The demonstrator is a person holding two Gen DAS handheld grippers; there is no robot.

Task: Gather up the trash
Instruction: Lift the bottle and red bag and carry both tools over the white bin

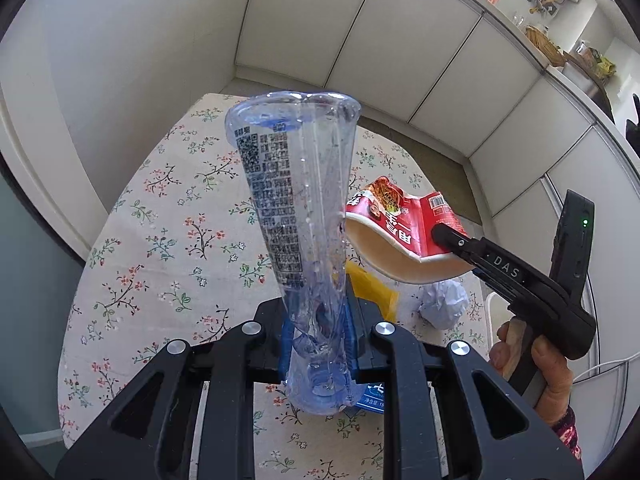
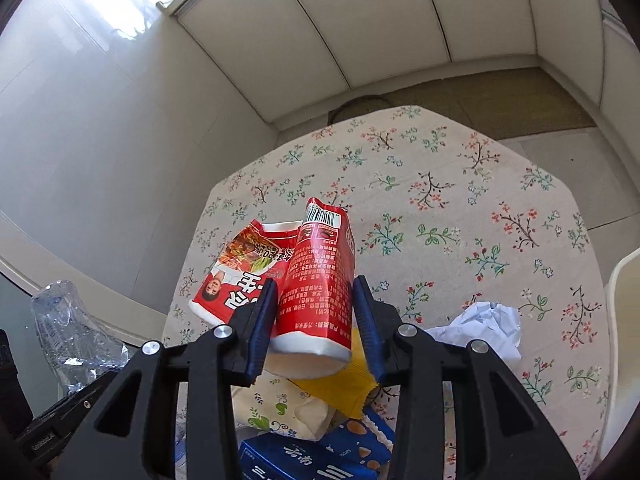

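**Left wrist view: both tongs hold trash above the desk**

In the left wrist view, the left tongs [image 1: 320,344] are closed on a crushed clear plastic bottle [image 1: 296,208]. The bottle stands up between the two blue pads and its base points away from the camera. It is lifted above the desk [image 1: 160,216], which has a floral cloth. Below the bottle, a yellow wrapper [image 1: 376,292] and a crumpled white paper ball [image 1: 444,304] lie on the cloth. To the right, the right tongs [image 1: 446,240] grip a crushed red noodle cup [image 1: 400,232], close beside the bottle. A hand [image 1: 536,368] holds their handle.

In the right wrist view, the right tongs [image 2: 316,320] are closed on the noodle cup [image 2: 316,280], which is flattened and folded between the pads. Under them lie a blue box [image 2: 304,460], a floral paper bag [image 2: 276,408] and the yellow wrapper [image 2: 340,388]. The paper ball [image 2: 484,328] lies to the right on the desk [image 2: 440,184]. At the far left, the plastic bottle [image 2: 68,328] is visible. Behind the desk are white cabinet doors [image 2: 360,20].
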